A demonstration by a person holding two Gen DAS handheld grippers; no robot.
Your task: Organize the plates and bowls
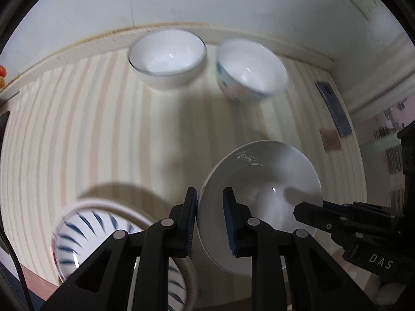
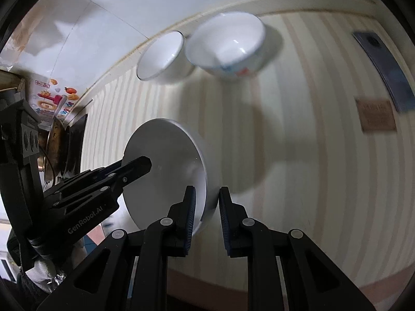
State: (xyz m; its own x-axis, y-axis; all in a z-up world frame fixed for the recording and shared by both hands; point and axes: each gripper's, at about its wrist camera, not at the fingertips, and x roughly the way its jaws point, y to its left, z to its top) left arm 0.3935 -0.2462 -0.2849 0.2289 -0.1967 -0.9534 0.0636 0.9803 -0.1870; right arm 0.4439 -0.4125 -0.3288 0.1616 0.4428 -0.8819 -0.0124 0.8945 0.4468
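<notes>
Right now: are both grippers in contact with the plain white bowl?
Touching. In the left wrist view the left gripper straddles the white bowl rim; in the right wrist view the right gripper pinches the opposite rim.

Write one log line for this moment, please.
left tongs: gripping white bowl rim | right tongs: gripping opposite rim | bowl: tilted, above striped table

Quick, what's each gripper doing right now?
Left gripper: shut on the white bowl, pinching its rim.
Right gripper: shut on the same white bowl's opposite rim.
</notes>
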